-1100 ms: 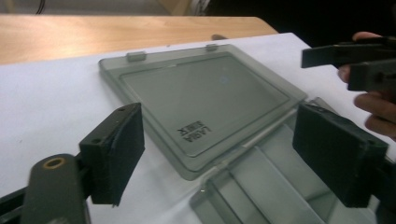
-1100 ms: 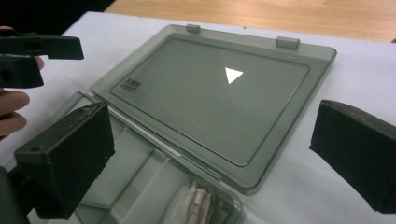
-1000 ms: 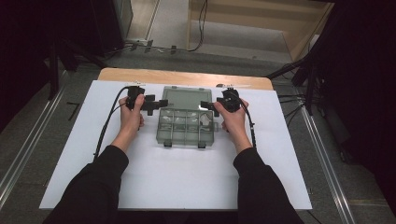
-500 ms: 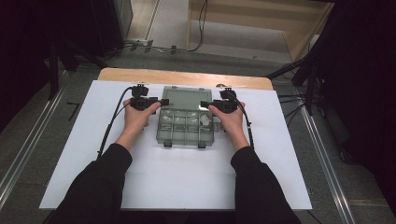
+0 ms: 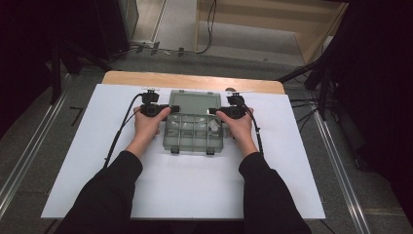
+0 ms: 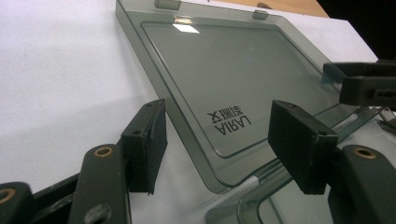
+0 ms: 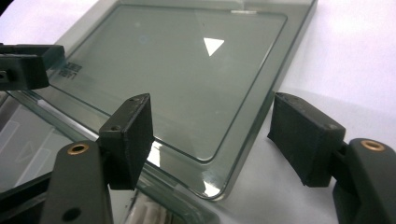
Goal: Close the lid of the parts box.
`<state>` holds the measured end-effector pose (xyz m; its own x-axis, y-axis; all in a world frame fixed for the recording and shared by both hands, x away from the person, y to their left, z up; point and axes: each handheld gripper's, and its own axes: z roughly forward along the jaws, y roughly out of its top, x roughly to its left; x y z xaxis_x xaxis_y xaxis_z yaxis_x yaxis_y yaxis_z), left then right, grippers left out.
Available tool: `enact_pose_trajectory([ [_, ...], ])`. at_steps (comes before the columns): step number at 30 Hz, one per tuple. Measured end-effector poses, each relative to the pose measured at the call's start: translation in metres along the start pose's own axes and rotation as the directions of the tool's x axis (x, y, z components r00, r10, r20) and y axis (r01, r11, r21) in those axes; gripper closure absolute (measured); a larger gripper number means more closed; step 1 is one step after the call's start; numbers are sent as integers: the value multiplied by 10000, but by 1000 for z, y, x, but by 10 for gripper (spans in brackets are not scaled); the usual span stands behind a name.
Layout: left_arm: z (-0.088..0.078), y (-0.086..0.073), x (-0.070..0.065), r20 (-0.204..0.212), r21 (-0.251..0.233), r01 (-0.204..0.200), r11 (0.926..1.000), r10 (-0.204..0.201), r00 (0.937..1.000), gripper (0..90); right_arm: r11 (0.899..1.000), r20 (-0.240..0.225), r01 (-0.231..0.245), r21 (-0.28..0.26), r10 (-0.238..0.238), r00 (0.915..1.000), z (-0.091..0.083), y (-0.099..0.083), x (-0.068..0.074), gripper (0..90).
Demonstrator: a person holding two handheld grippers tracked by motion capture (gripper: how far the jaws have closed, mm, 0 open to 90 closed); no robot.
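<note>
A smoky clear compartment box (image 5: pixel 194 135) lies on the white sheet, its lid (image 5: pixel 191 101) folded back flat behind it. My left gripper (image 5: pixel 166 110) is at the lid's left hinge-side corner, and my right gripper (image 5: pixel 213 111) is at the right one. In the left gripper view the left gripper (image 6: pixel 219 140) straddles a corner of the lid (image 6: pixel 233 74), with gaps beside both pads. In the right gripper view the right gripper (image 7: pixel 215 135) straddles the other corner of the lid (image 7: pixel 187 70) the same way. Both pairs of jaws have just been closing on the lid, and both are open.
A white sheet (image 5: pixel 185 190) covers the table, and a wooden edge (image 5: pixel 195 80) shows at the back. Two dark latches (image 5: pixel 192 152) sit on the box's near side. Cables (image 5: pixel 117 136) trail from each gripper. Metal rails run along the floor on both sides.
Both pairs of jaws have narrowed around the lid's corners. The hands have settled slightly inward against the box sides and otherwise hardly shifted.
</note>
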<state>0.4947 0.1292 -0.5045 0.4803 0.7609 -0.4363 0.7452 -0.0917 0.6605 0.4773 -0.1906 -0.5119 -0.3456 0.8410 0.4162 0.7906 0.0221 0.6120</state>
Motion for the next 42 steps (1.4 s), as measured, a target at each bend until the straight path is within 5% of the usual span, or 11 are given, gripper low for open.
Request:
enact_pose_trajectory([
  [5, 3, 1, -1, 28, 209, -16, 9998, 15, 10000, 356, 9999, -24, -140, -17, 140, 9999, -1, 0, -2, 366],
  [7, 4, 1, -3, -12, 244, -13, 9997, 13, 10000, 370, 9997, -424, -224, 8, 224, 9988, -1, 0, -4, 391],
  [12, 1, 3, -3, -181, 64, -164, 9998, 165, 9997, 448, 9997, -277, -53, -238, 46, 9996, -5, -1, -4, 468],
  [21, -14, 5, -2, -170, -516, -850, 9950, 842, 9963, 634, 9925, 52, 803, -921, -801, 9968, -23, -2, -3, 657],
  [27, -23, 3, 3, 215, -812, -912, 9925, 932, 9954, 733, 9851, 164, 1197, -1236, -1186, 9928, -31, -5, -3, 767],
  [36, -29, 2, 6, 430, -852, -980, 9915, 1020, 9939, 810, 9693, 600, 2039, -1372, -1973, 9785, -35, -8, 2, 791],
  [39, -31, 4, 2, 94, -1031, -1032, 9893, 1047, 9945, 752, 9656, 774, 2176, -1424, -2083, 9750, -36, -10, 5, 791],
  [42, -34, 12, 0, 205, -1233, -836, 9888, 867, 9960, 722, 9650, 846, 2168, -1476, -2061, 9749, -36, -10, 6, 794],
])
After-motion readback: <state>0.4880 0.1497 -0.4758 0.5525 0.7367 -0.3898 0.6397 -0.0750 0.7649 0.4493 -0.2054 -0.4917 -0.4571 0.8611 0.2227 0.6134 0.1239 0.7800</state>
